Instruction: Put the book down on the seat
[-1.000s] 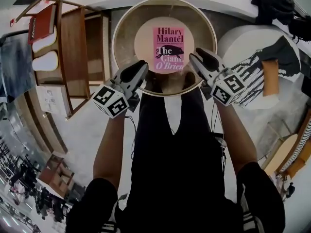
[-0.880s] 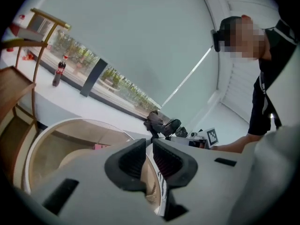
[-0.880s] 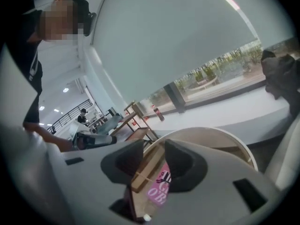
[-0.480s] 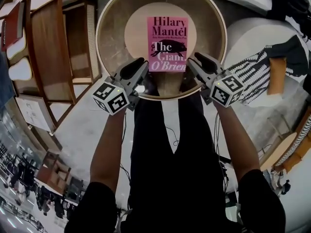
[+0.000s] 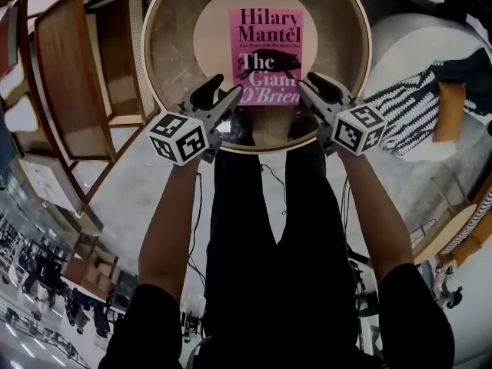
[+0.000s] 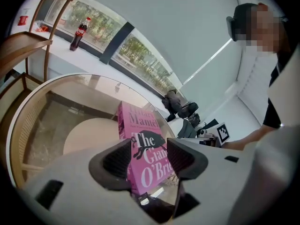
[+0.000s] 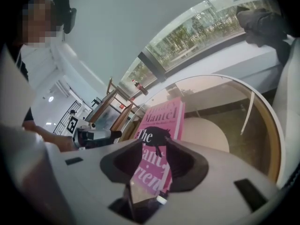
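A pink paperback (image 5: 269, 41) lies cover up over the pale round cushion (image 5: 214, 44) of a wooden-rimmed round seat (image 5: 156, 68). My left gripper (image 5: 219, 97) is at the book's near left corner. Its jaws are opening and stand wide apart, with the book (image 6: 136, 125) between them and a gap on each side. My right gripper (image 5: 314, 88) is at the near right corner. In the right gripper view the book's (image 7: 161, 121) corner runs between its spread jaws (image 7: 152, 149), and no firm press shows.
A wooden shelf unit (image 5: 69, 75) stands left of the seat. A white round pouf with a black-and-white patterned cloth (image 5: 407, 106) is on the right. A cola bottle (image 6: 80, 33) stands on the far windowsill. The person's legs are just below the seat's near rim.
The seat and book have come nearer and larger in the head view. The left gripper's jaws, together before, have spread apart. Both grippers stay at the book's near corners.
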A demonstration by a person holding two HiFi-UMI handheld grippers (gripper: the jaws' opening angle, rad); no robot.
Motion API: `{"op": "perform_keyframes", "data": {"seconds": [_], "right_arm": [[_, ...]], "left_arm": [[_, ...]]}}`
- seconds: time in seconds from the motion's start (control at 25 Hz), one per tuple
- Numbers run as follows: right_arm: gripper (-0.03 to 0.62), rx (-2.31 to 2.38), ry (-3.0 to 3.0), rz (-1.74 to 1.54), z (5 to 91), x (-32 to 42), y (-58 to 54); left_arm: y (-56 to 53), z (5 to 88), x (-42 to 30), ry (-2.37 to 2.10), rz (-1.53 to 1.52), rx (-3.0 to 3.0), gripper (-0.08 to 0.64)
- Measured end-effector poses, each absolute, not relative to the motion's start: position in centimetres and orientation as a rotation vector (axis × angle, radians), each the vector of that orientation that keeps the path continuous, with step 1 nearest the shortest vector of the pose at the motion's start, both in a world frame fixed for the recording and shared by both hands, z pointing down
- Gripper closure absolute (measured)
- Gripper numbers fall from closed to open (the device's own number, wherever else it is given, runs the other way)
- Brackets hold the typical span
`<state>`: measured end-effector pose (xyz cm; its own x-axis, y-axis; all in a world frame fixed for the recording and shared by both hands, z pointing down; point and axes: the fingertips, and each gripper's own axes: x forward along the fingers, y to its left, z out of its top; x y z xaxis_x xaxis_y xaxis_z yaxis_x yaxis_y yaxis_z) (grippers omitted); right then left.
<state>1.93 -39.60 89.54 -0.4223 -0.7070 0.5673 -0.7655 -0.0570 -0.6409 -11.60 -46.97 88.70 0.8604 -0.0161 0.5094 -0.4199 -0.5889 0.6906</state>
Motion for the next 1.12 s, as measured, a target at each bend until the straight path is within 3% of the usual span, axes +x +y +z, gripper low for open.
{"op": "perform_keyframes", "data": {"seconds": [1.12], "right_arm": [[0.442,1.605,-1.937,1.537,93.4,1.2,-39.8]], "left_arm": [[-45.8,94.3,-11.1,-0.362,0.869,2.000,0.341]]}}
